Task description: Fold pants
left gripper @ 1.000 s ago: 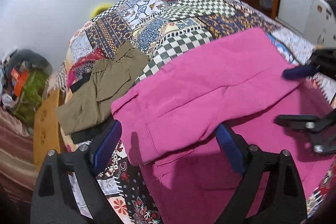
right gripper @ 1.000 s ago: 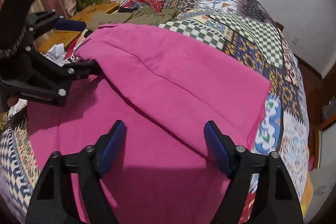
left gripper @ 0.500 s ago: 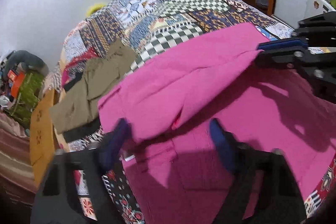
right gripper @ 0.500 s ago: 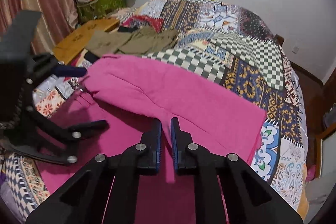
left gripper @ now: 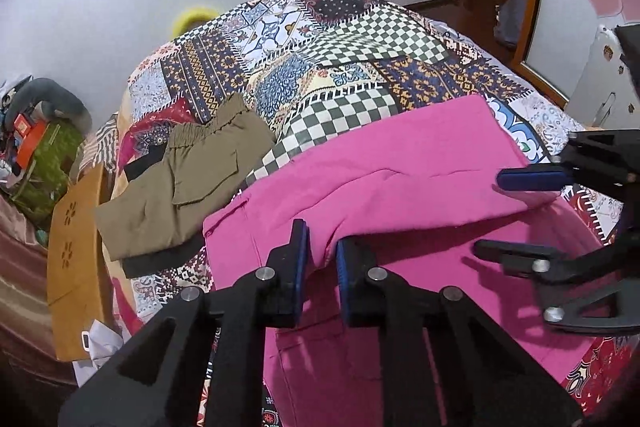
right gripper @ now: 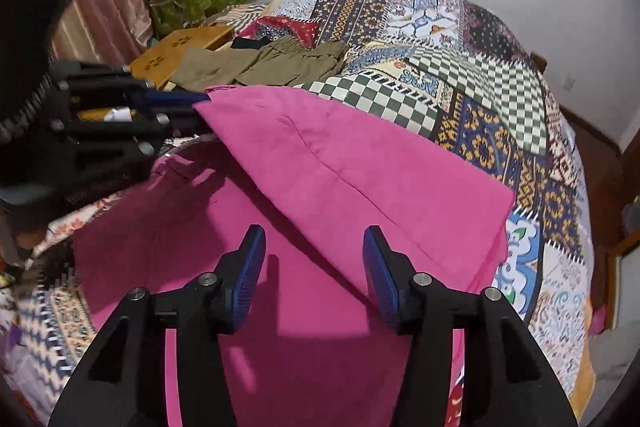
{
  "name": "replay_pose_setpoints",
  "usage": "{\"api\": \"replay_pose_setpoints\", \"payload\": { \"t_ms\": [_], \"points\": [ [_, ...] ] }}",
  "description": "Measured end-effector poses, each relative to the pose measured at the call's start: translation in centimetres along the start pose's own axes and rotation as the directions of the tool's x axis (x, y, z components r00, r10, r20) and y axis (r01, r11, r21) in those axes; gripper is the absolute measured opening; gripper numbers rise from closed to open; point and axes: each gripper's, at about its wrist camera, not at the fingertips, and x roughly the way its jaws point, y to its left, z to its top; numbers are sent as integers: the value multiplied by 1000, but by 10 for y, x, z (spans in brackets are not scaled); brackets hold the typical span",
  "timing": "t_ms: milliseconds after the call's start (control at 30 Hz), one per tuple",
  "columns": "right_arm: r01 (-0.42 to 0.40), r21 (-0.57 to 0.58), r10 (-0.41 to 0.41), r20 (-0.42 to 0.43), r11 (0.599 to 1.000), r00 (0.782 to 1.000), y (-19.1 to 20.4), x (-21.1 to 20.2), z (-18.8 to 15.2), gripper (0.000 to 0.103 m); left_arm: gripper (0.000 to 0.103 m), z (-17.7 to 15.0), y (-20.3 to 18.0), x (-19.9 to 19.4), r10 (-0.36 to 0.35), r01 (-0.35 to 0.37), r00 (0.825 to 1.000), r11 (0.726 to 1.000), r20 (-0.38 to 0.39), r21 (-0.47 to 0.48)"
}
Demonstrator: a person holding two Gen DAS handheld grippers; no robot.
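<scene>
One fold of the pink pants [left gripper: 400, 187] is being pinched by the left gripper [left gripper: 322, 259], its fingers nearly together on the cloth. The pants are being spread across the quilted bed [left gripper: 344, 67], the folded flap lying toward 12 o'clock. The right gripper [right gripper: 314, 267] is being held apart above them, gripping nothing. Olive shorts [left gripper: 192, 183] are lying at 10 o'clock.

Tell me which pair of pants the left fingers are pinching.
The pink pants, spread nearest; the left gripper pinches their folded edge. The olive pants lie untouched farther left.
</scene>
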Motion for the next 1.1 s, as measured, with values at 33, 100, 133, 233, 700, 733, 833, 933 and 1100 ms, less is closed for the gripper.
{"api": "replay_pose_setpoints", "payload": {
  "t_ms": [33,100,133,233,700,733,833,933,1100],
  "points": [
    [29,-19,-29,-1,999,1000,2,4,1,47,13,0,0,0,-5,5,1000,1000,-1,1],
    [83,-36,-83,8,996,997,2,10,3,47,12,1,0,0,-7,7,1000,1000,-3,-1],
    [112,-30,-112,18,993,994,-1,13,5,46,12,1,1,1,-8,8,1000,1000,-4,-2],
    [108,39,-109,25,993,994,-17,17,9,7,12,-1,1,0,-16,16,1000,1000,-2,-3],
    [-4,50,-4,154,999,988,-3,-54,-7,5,11,-44,-11,-55,-73,73,997,997,40,-1],
    [-8,45,1,163,999,987,1,-60,-12,5,11,-49,-16,-60,-78,78,997,997,27,15],
    [-25,51,16,161,998,987,8,-69,-24,5,11,-59,-28,-69,-66,65,998,996,20,57],
    [-13,43,6,161,999,987,14,-74,-36,5,11,-69,-37,-78,-59,57,998,996,21,76],
    [2,52,-9,141,999,990,22,-77,-56,5,11,-81,-43,-87,-65,64,998,995,20,77]
  ]
}}
